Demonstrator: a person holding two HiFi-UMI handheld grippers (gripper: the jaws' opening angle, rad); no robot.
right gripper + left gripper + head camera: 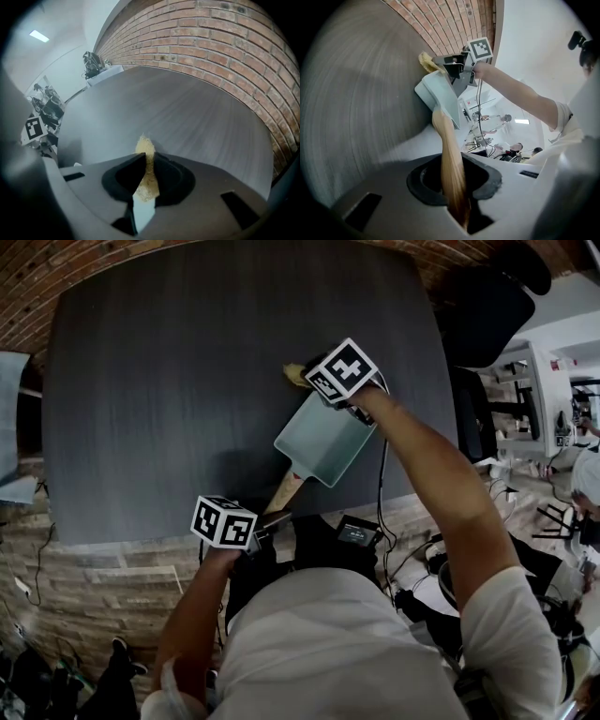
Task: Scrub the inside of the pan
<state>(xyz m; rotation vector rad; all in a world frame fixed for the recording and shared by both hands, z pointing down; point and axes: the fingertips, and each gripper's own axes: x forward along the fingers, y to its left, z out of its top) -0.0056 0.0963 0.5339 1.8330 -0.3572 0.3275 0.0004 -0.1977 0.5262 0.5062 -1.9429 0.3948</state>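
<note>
The pan (323, 442), pale blue-green and square, sits at the centre of the head view over the near part of the dark grey desk (187, 381); its wooden handle (286, 491) runs down and left toward the person; whether its base lies flat on the desk cannot be told. In the left gripper view the pan (440, 96) stands in the upper middle and the handle (450, 154) comes straight down into the jaws. The left gripper (272, 519) has its jaws narrow, clamped on the end of that handle; its own view (457, 190) shows the wood pinched between the dark pads. The right gripper (307, 379) is at the pan's far rim, upper centre of the head view; its jaws are narrow too, pinching a yellowish sponge (294, 374); in the right gripper view (147, 183) the sponge (146, 154) sticks out past the pads, with a pale strip of pan beneath. A brick wall (211, 42) rises behind the desk; a black chair (487, 306) stands at the upper right of the head view.
</note>
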